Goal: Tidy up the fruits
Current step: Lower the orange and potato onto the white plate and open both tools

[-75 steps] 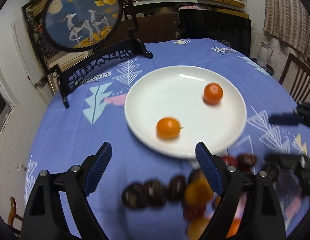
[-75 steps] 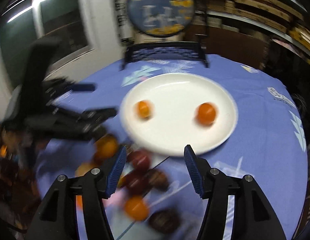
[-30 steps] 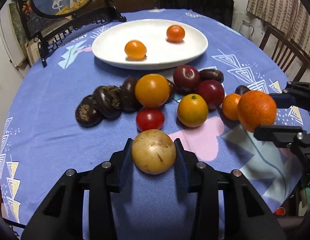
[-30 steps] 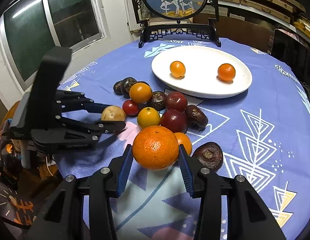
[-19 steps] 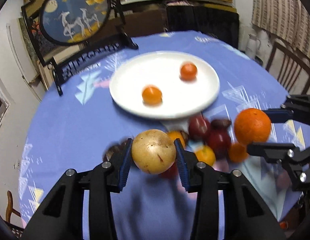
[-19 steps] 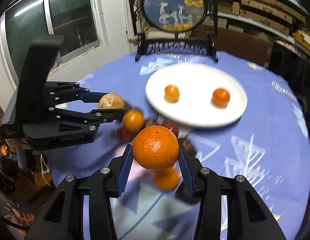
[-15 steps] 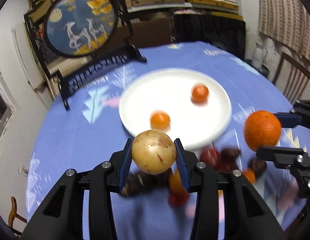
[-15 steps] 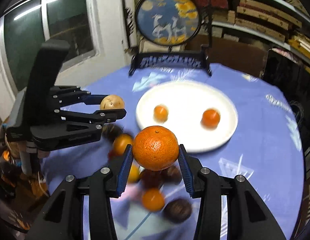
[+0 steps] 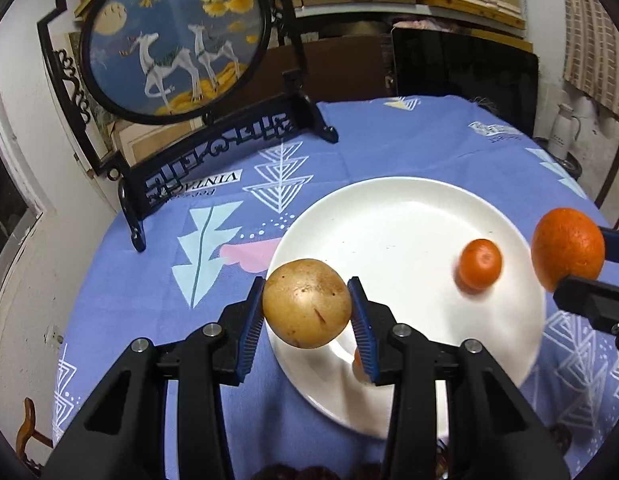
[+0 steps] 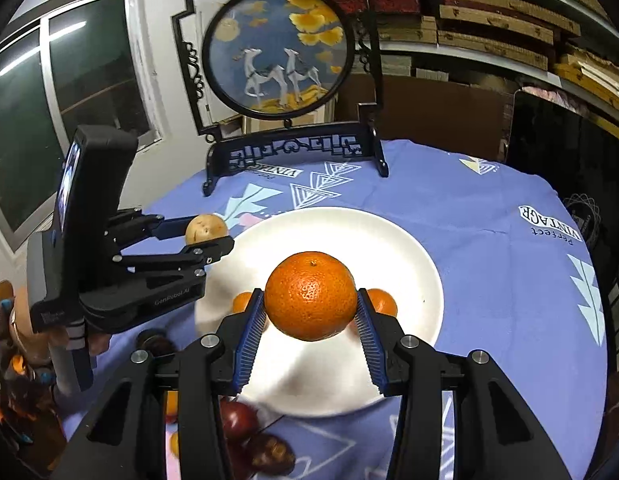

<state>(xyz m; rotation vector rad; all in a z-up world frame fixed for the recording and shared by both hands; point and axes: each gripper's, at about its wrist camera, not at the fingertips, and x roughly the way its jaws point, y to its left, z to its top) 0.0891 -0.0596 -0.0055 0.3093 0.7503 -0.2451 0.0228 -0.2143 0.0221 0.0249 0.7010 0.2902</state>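
My left gripper (image 9: 307, 314) is shut on a round tan fruit (image 9: 306, 303), held in the air over the near left rim of the white plate (image 9: 393, 216). My right gripper (image 10: 311, 320) is shut on a large orange (image 10: 310, 295) above the plate (image 10: 413, 256). The large orange (image 9: 567, 249) also shows at the right of the left wrist view. Two small orange fruits (image 9: 479, 265) lie on the plate, partly hidden behind the right gripper's fingers (image 10: 251, 326). In the right wrist view the left gripper (image 10: 207, 236) hangs at the plate's left edge.
A round painted screen on a black stand (image 9: 177, 36) rises at the table's far side on the blue patterned cloth (image 9: 409, 140). Dark and red fruits (image 10: 237, 416) lie on the cloth near the plate's front edge. A chair (image 9: 613, 176) stands at the right.
Both grippers have lifted off the fruit pile and moved forward to the plate, each carrying its fruit. The pile has dropped to the bottom of both views.
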